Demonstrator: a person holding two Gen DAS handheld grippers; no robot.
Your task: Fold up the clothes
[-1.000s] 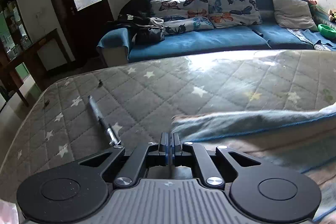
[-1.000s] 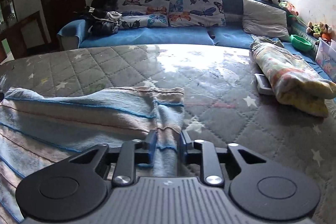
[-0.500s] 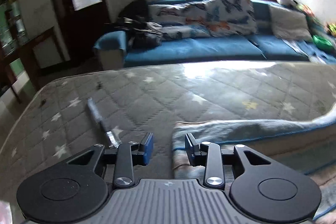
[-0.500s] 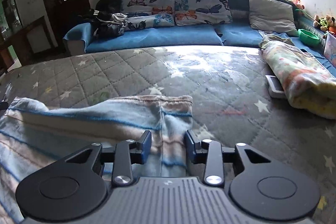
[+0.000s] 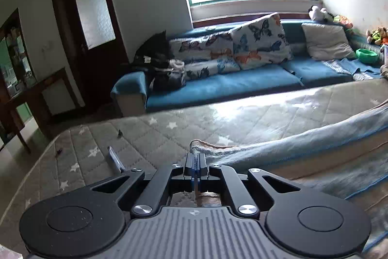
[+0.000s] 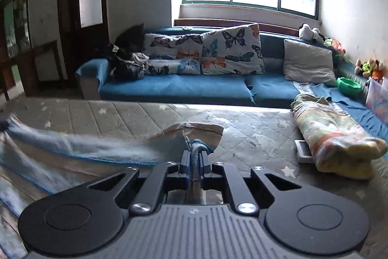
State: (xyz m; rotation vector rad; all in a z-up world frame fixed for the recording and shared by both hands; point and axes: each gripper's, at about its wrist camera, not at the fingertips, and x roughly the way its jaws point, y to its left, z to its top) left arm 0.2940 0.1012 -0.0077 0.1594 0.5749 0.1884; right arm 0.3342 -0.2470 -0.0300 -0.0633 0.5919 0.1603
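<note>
Both grippers (image 5: 195, 160) (image 6: 195, 158) have clamped and lifted the striped cloth's (image 6: 72, 147) corners.

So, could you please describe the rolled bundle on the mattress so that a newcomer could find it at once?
Start at the grey star-quilted mattress in front of the blue sofa. Along its right edge lies a rolled floral blanket, with a small white device tucked against it. Unlike the blue striped cloth, it is pastel, yellow-ended, and untouched.

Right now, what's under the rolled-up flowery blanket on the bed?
A flat white thing pokes out from under the rolled flowery blanket, lying on the grey star-quilted mattress. The blanket covers the rest of it, so I can't tell what it is.
</note>
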